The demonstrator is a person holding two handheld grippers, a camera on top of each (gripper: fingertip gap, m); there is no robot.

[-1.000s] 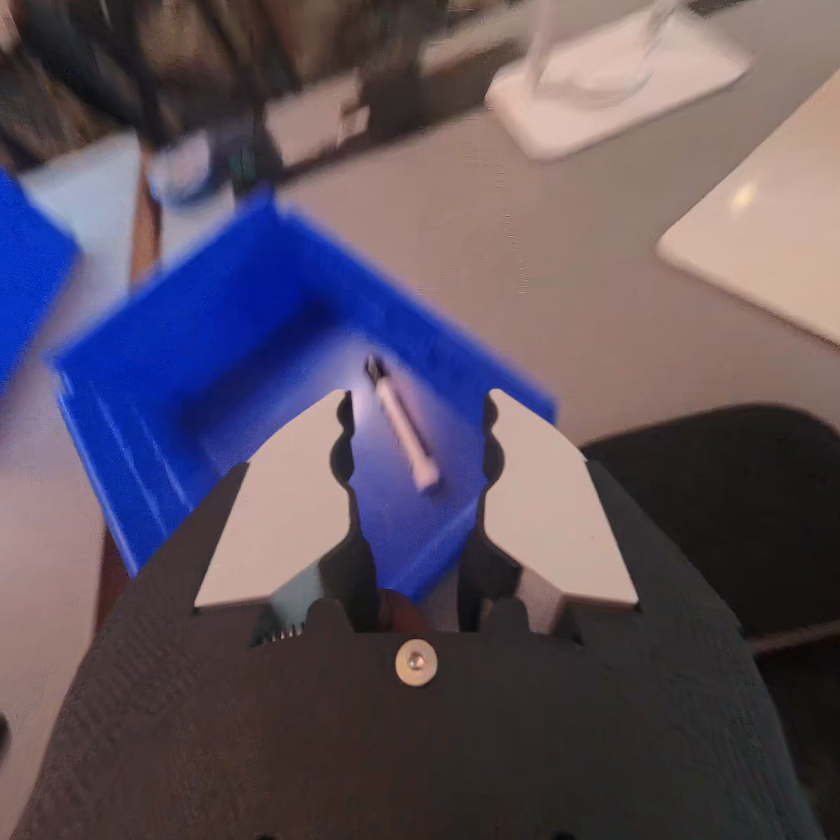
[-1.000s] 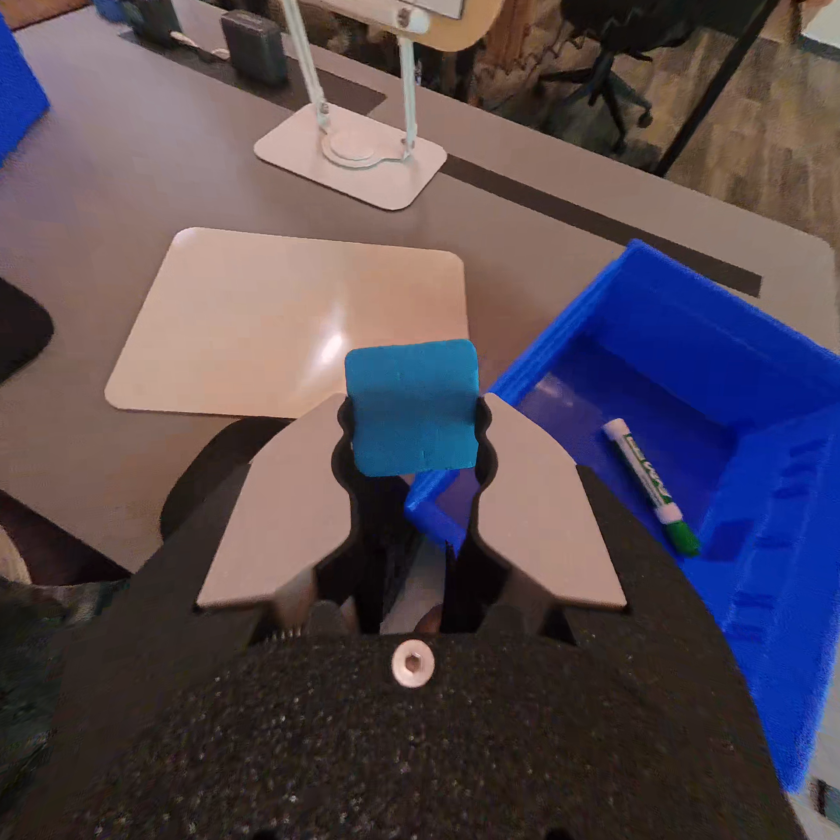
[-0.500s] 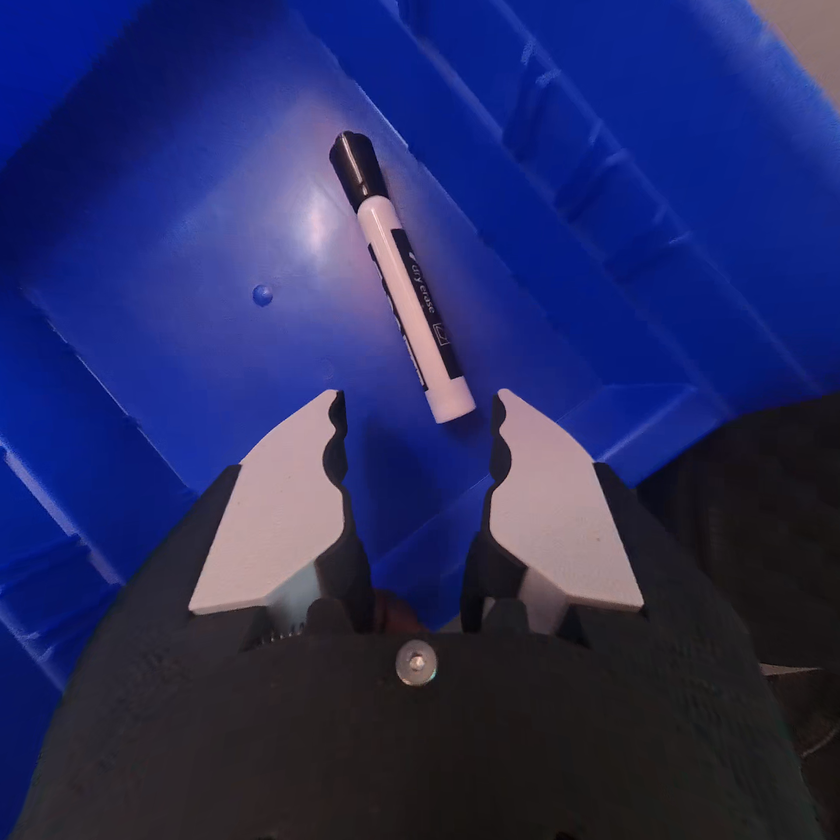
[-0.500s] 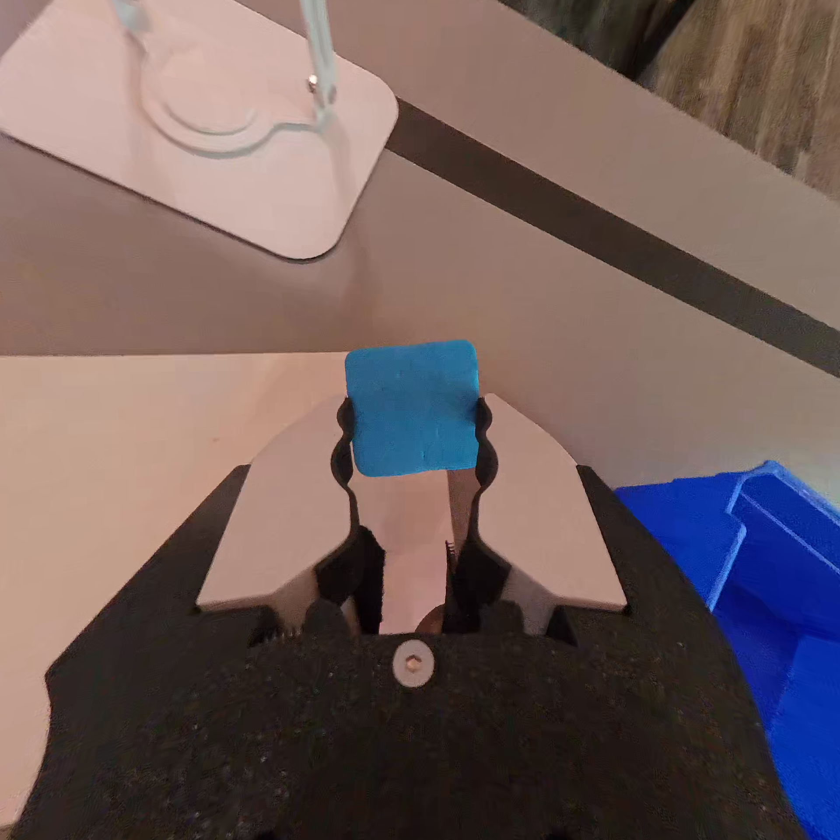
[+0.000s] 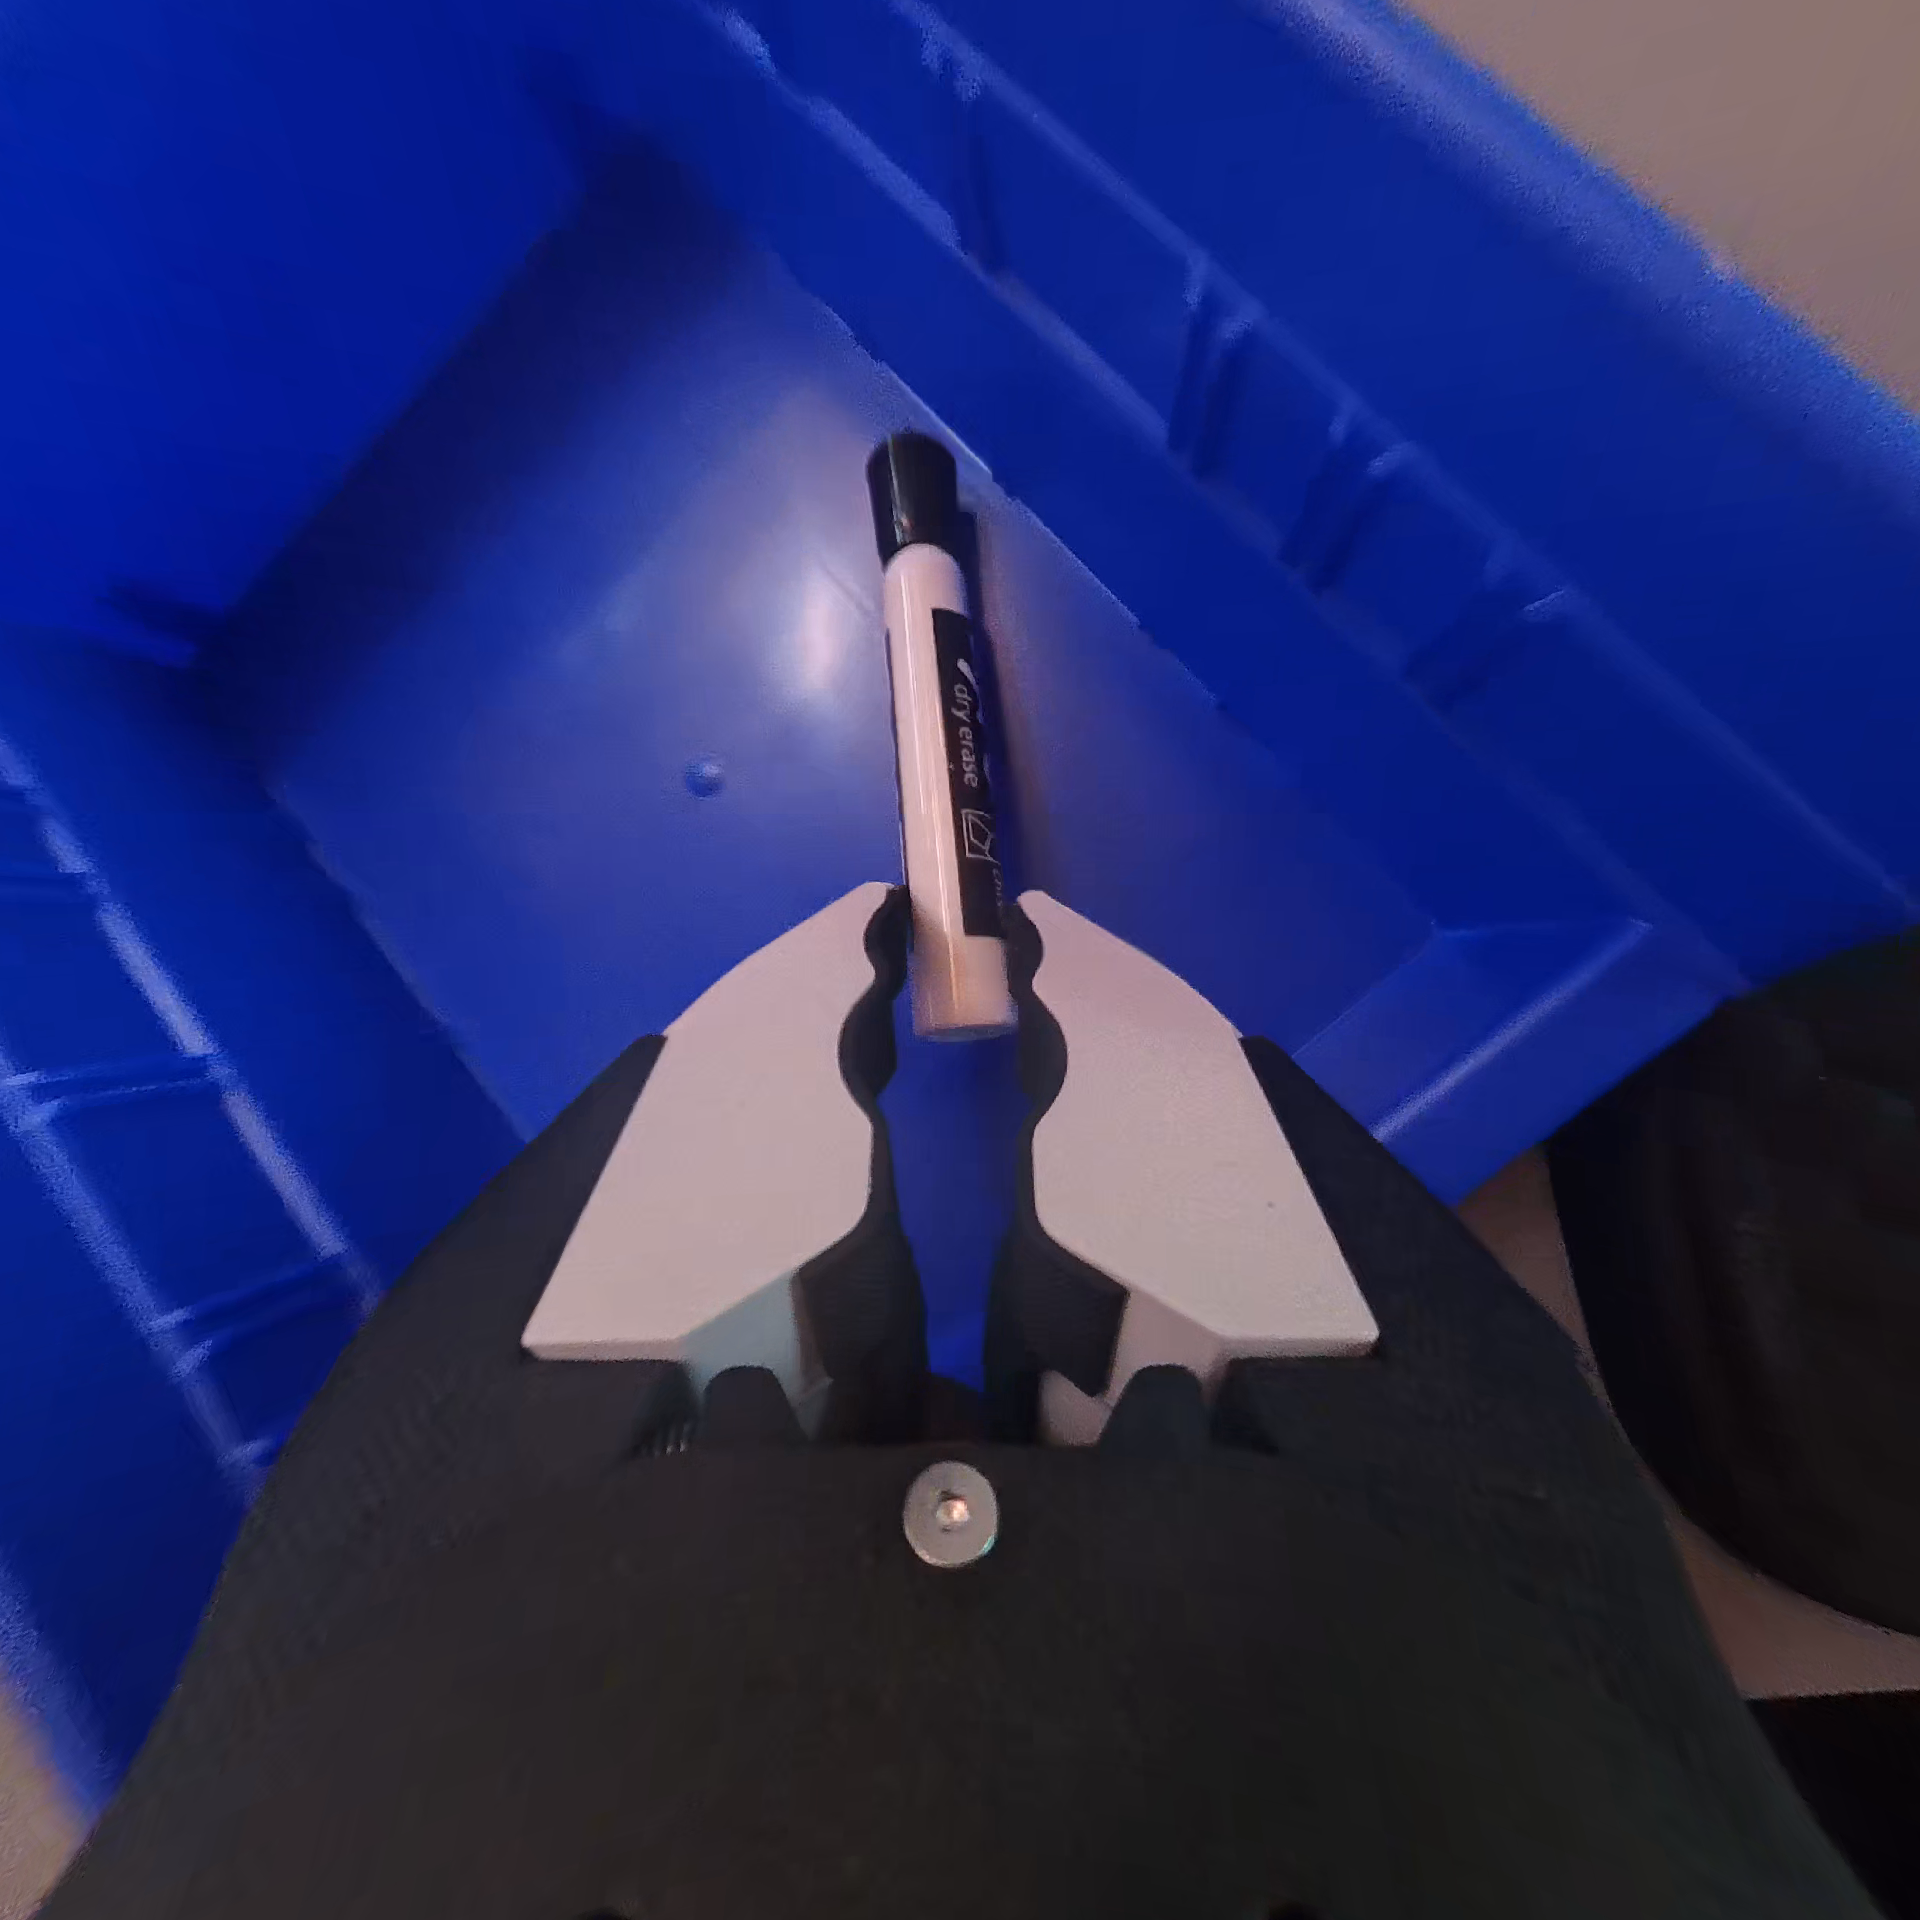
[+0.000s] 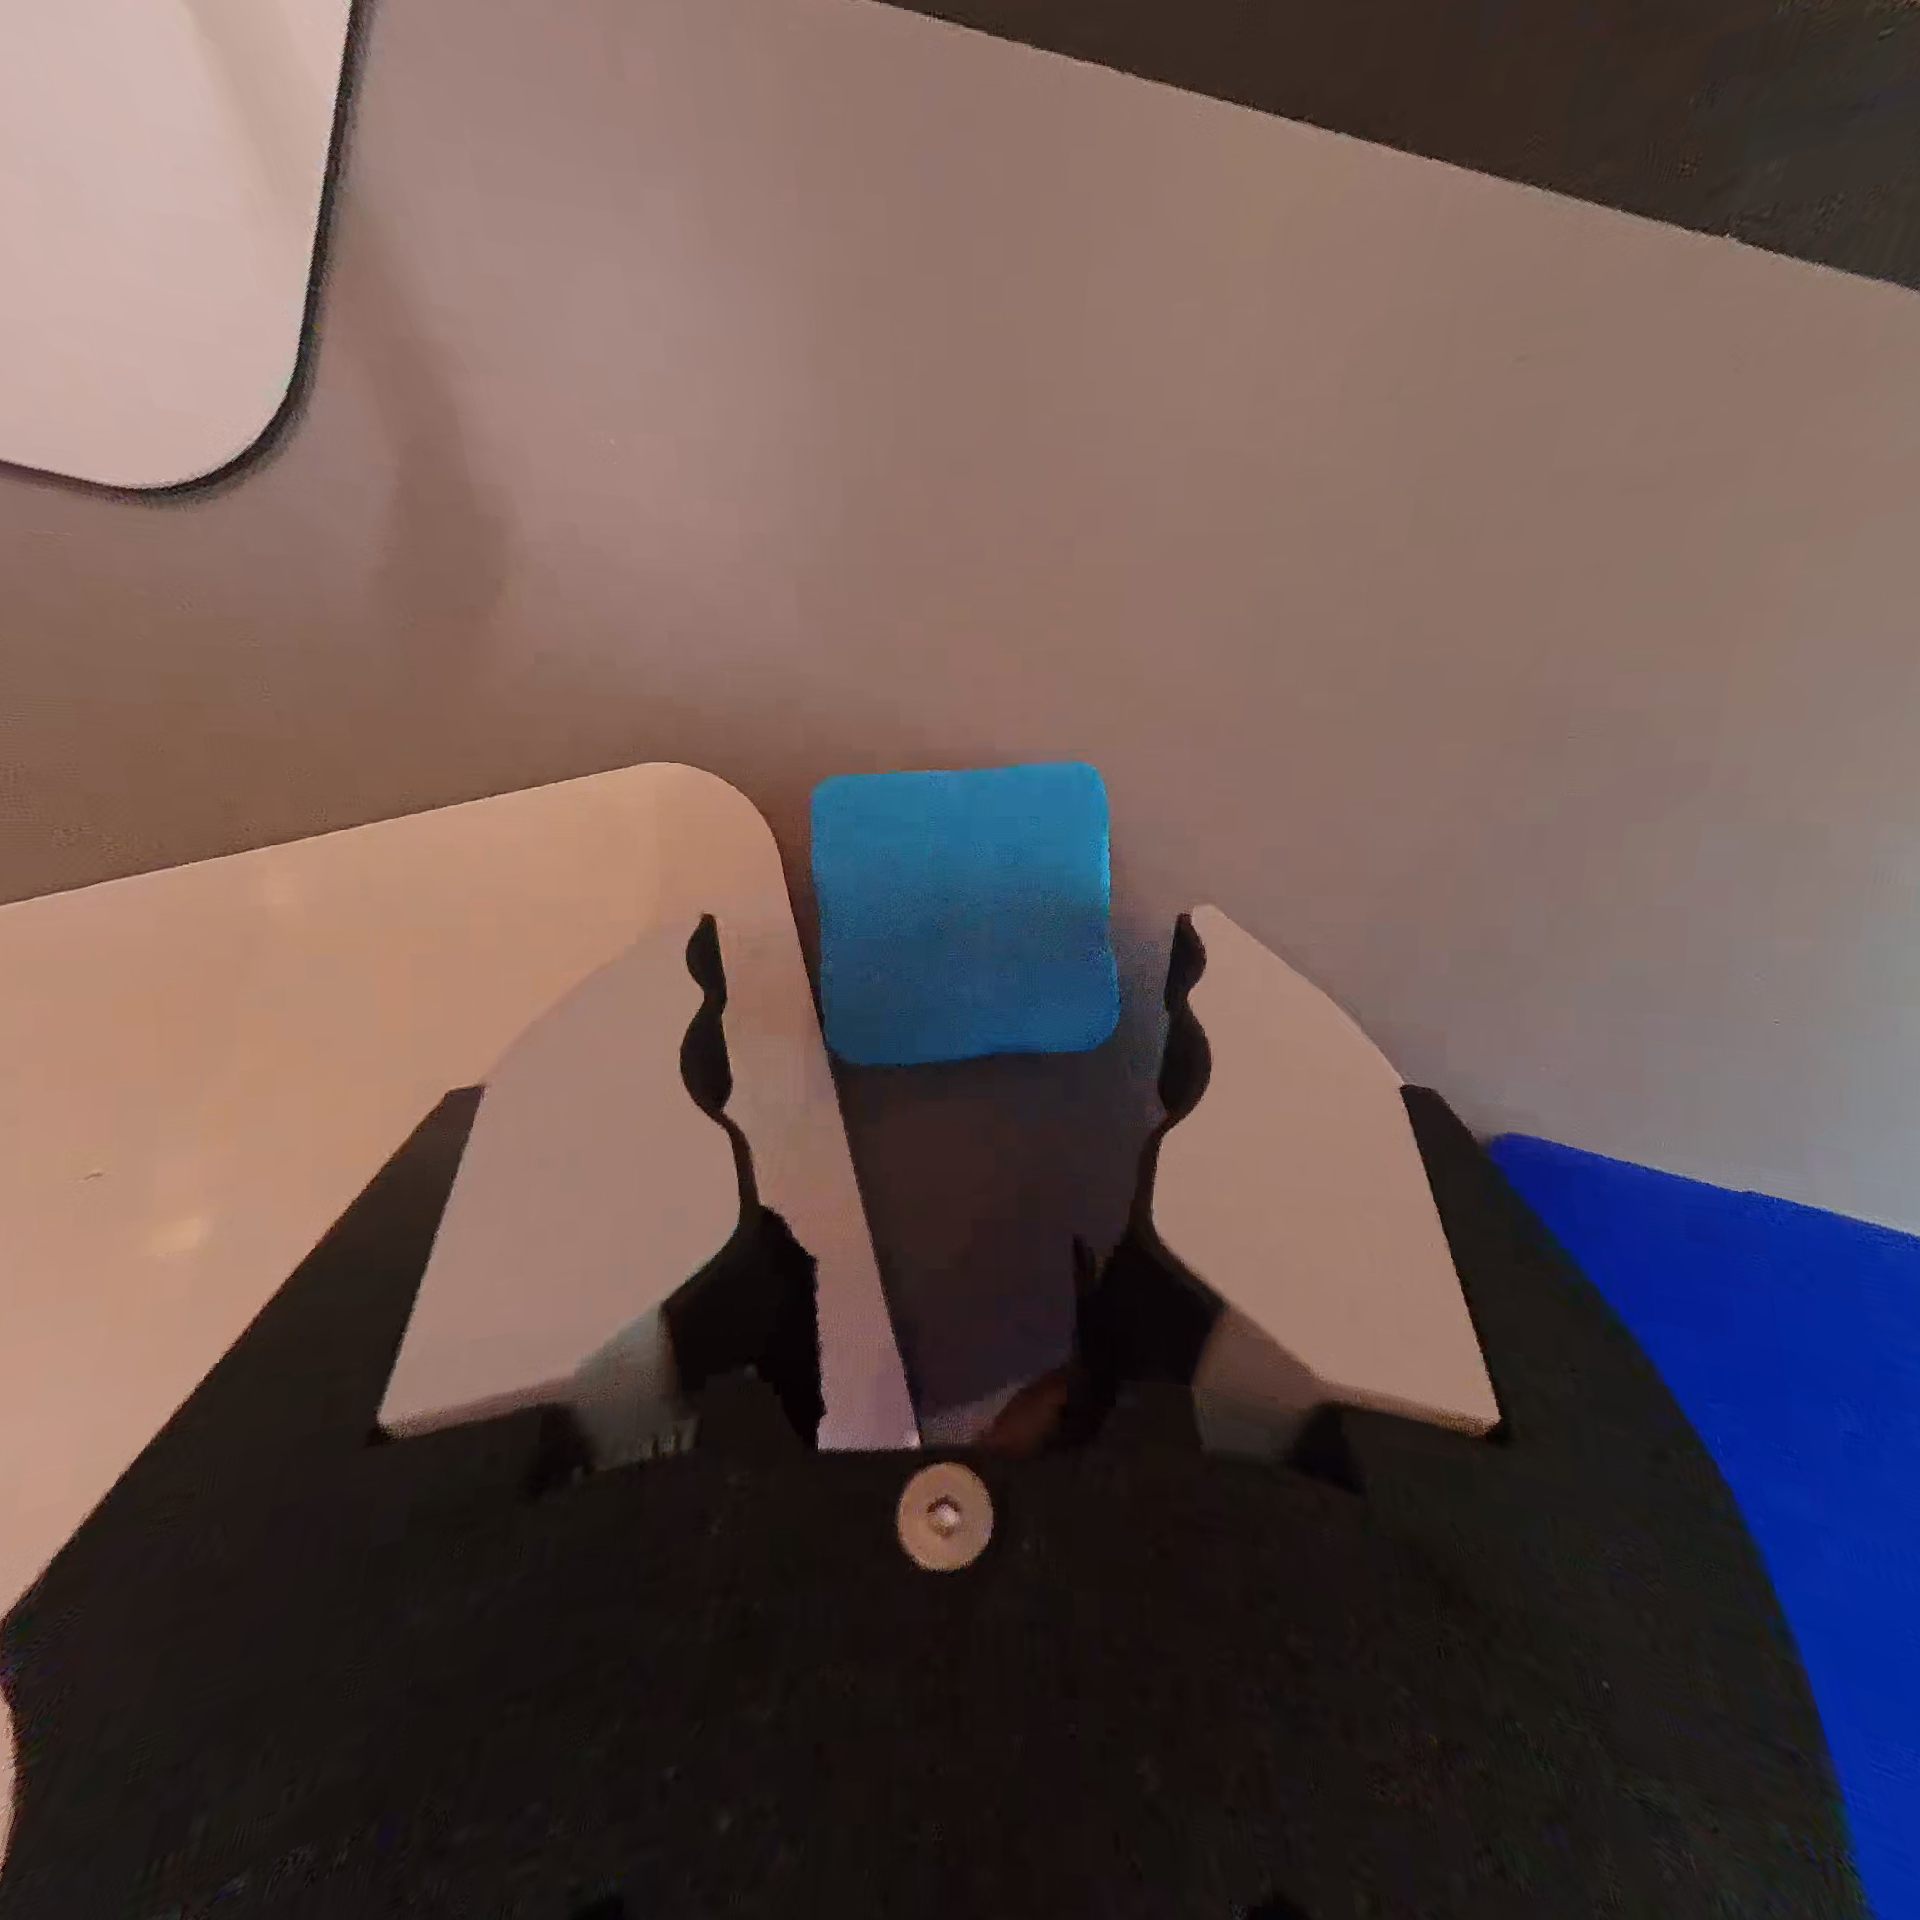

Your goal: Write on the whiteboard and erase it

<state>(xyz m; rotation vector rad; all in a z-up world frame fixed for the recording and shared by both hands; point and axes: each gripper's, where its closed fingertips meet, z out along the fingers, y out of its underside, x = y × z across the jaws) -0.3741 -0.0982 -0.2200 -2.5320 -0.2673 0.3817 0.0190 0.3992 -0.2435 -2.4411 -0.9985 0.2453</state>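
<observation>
In the left wrist view, my left gripper [image 5: 954,914] is down inside a blue bin [image 5: 1351,499] and shut on the rear end of a white dry-erase marker [image 5: 935,727] with a black cap that points away from me. In the right wrist view, my right gripper [image 6: 945,920] is open. A blue eraser block [image 6: 961,894] lies on the grey table between its fingertips, with a gap on each side. The eraser sits just right of the whiteboard's [image 6: 364,987] rounded far corner.
A second blue bin [image 6: 1714,1403] sits to the right of my right gripper. A white stand base [image 6: 135,208] lies at the far left and a dark strip [image 6: 1455,104] crosses the table's far side. A black rounded object [image 5: 1766,1299] lies right of the left bin. The grippers' ends are close to 65 cm from one another.
My left gripper moved forward in the bin and closed on the marker's end. My right gripper lowered beside the whiteboard corner and opened, letting go of the eraser.
</observation>
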